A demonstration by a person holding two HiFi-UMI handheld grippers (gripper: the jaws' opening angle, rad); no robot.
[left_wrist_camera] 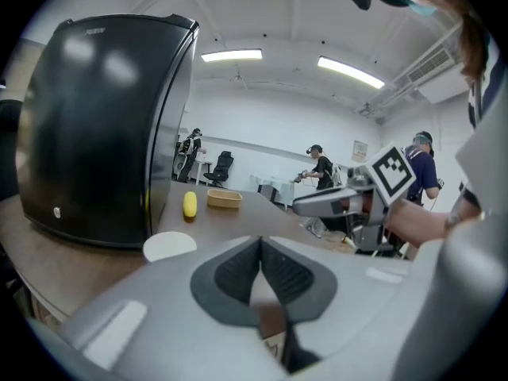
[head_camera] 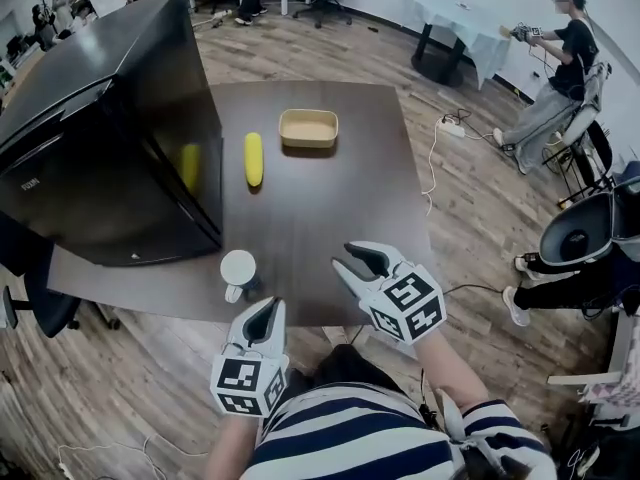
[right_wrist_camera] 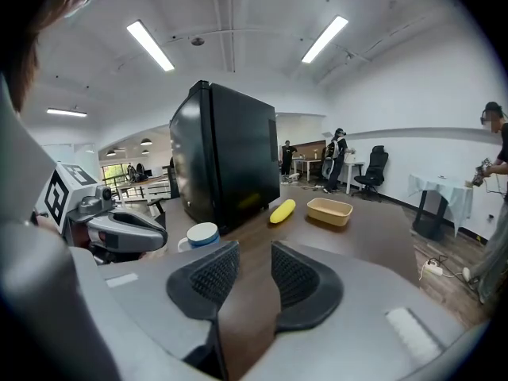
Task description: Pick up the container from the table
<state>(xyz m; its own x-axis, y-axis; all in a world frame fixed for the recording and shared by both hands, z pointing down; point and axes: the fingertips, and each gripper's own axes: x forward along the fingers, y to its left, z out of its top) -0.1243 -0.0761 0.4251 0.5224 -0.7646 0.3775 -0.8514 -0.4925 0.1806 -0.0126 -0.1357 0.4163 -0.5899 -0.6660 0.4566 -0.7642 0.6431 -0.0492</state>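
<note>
Over the dark table, the right gripper is hovering with jaws parted and empty, the left gripper pinched closed, the tan container sitting well beyond.

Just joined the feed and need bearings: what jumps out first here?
A big black appliance fills the left side of the table. A tan container sits toward the far edge, a yellow fruit left of it, a white mug near the front. The left gripper and right gripper hang by the near edge.
</note>
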